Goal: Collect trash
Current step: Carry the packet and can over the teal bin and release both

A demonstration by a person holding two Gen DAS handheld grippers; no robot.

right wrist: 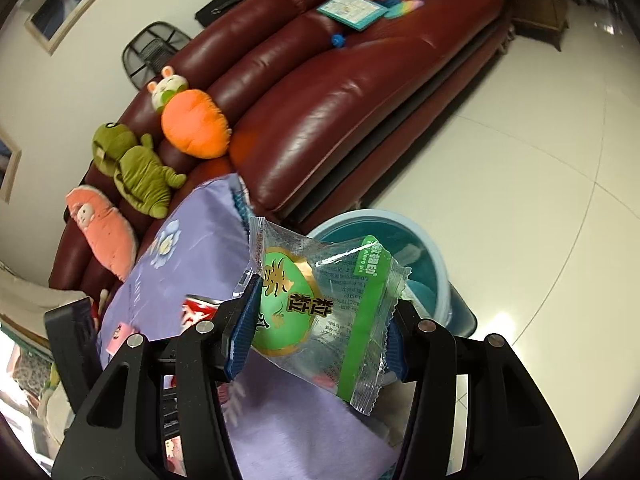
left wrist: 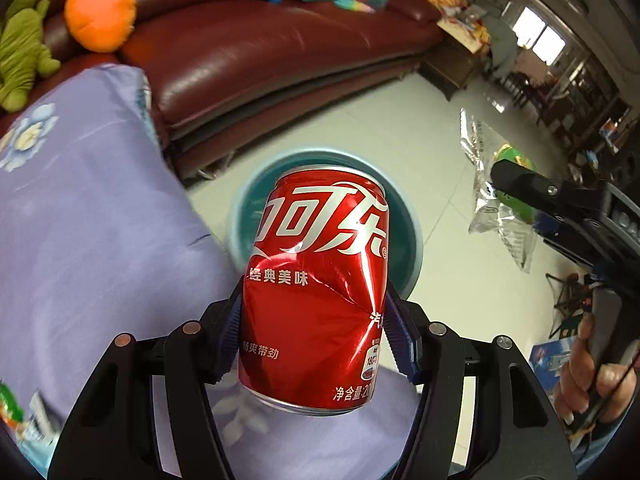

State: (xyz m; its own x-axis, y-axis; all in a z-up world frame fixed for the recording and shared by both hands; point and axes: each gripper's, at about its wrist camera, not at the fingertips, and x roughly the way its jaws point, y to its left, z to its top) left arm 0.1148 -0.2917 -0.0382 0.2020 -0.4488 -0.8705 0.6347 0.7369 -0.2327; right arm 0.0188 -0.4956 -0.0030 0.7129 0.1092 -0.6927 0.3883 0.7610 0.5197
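Left gripper (left wrist: 312, 344) pinched the can (left wrist: 316, 292), right gripper (right wrist: 320, 328) the wrapper (right wrist: 324, 312); best to centre each over the bin (right wrist: 432, 264) before letting go.

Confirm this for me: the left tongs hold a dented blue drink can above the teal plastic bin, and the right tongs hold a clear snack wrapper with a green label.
Wrong on one point: the dented drink can in the left tongs is red, not blue, as the left wrist view shows. The rest stands: teal plastic bin below it, clear snack wrapper with a green label in the right tongs.

Floor (right wrist: 520, 160): lying bare from 12 to 3 o'clock.
Sofa (right wrist: 340, 100): blocking 10 to 12 o'clock.
Bin (right wrist: 436, 276): standing open-mouthed at 1 o'clock.
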